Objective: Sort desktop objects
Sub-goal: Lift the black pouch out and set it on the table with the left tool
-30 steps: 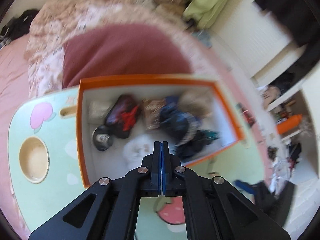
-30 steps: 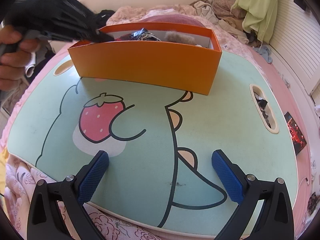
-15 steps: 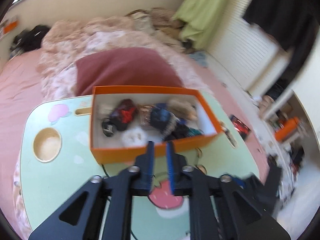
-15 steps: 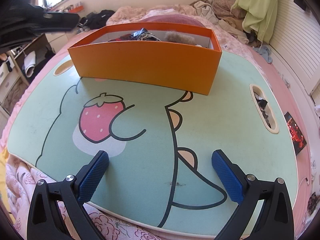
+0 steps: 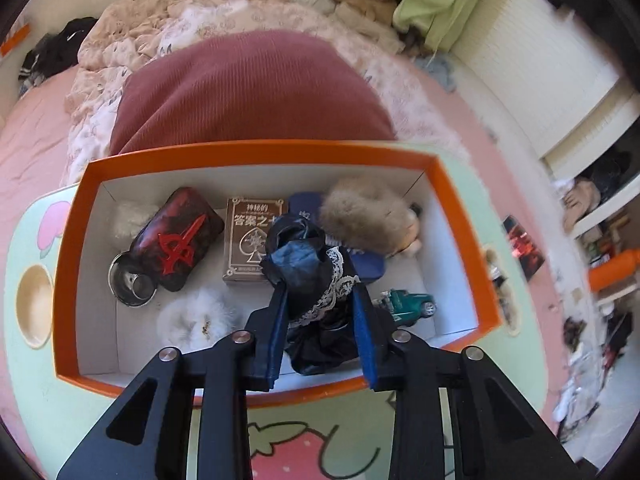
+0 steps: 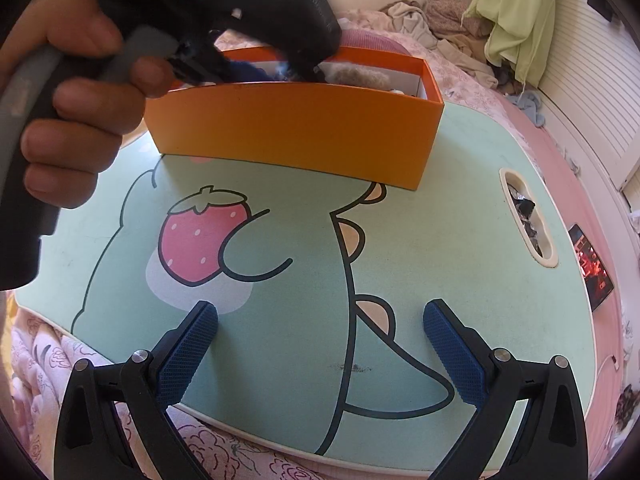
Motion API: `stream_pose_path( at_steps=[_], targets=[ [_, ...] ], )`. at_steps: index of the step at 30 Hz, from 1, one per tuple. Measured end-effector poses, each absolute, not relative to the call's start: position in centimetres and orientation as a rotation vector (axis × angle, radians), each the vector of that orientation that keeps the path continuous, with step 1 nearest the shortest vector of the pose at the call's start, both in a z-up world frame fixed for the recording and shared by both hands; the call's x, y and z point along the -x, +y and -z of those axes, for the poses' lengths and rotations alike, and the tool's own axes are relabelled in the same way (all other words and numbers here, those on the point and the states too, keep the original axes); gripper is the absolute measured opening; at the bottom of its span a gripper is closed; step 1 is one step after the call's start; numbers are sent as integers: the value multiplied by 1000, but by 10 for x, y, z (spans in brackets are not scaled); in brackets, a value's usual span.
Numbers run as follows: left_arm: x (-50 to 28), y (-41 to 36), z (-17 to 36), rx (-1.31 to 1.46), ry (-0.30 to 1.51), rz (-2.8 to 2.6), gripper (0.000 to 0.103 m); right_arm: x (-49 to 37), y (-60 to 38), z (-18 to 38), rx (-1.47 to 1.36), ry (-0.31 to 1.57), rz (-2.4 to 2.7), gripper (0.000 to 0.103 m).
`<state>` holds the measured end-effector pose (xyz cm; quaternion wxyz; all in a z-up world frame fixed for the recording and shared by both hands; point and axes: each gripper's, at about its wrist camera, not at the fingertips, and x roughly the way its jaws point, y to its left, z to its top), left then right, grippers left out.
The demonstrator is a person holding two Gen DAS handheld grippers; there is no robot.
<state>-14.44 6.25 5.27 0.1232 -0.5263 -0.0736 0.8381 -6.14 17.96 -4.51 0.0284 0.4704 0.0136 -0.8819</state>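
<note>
An orange box [image 5: 260, 152] with a white inside stands on the mint-green table [image 6: 460, 220]. It holds a black case with a red sword emblem [image 5: 180, 236], a brown card box [image 5: 250, 236], a furry brown toy [image 5: 360, 216], a green toy car [image 5: 408, 304], a white fluffy ball [image 5: 192, 320] and a dark cloth with lace trim [image 5: 304, 264]. My left gripper [image 5: 320, 292] reaches into the box, its jaws opening, with the dark cloth between the fingers. My right gripper [image 6: 320, 312] stands open over the table's near edge, nothing between its fingers.
A person's hand [image 6: 72, 120] holds the left gripper's grip above the box's [image 6: 296, 128] left end. The table has a round cup hollow [image 5: 34, 304] and a slot [image 6: 528, 216] at the right. A maroon pillow [image 5: 248, 88] lies behind the box.
My left gripper went from shut to open, drew back from the box, then came forward and down into it around the dark cloth. The right gripper has not moved.
</note>
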Motion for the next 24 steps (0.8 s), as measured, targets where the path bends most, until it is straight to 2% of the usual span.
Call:
stream_pose_path(
  at_steps=[9, 14, 16, 18, 20, 22, 24],
  targets=[
    [51, 0, -128, 1081, -460, -2473, 28, 59, 179, 46, -1451, 41, 2722, 103],
    [14, -13, -99, 1072, -432, -2502, 28, 57, 178, 45, -1451, 41, 2722, 103],
    [15, -12, -71, 1135, -428, -2499, 38, 56, 179, 45, -1449, 40, 2729, 103],
    [15, -17, -46, 1183, -488, -2513, 38, 56, 179, 45, -1449, 40, 2729, 103],
    [10, -21, -35, 1179, -545, -2505, 46, 56, 179, 44, -1449, 40, 2729, 103],
    [-4, -22, -37, 1148, -506, -2543, 72, 56, 179, 44, -1449, 39, 2731, 103],
    [-23, -19, -42, 1119, -366, -2650, 84, 58, 178, 43, -1449, 37, 2732, 103]
  ],
)
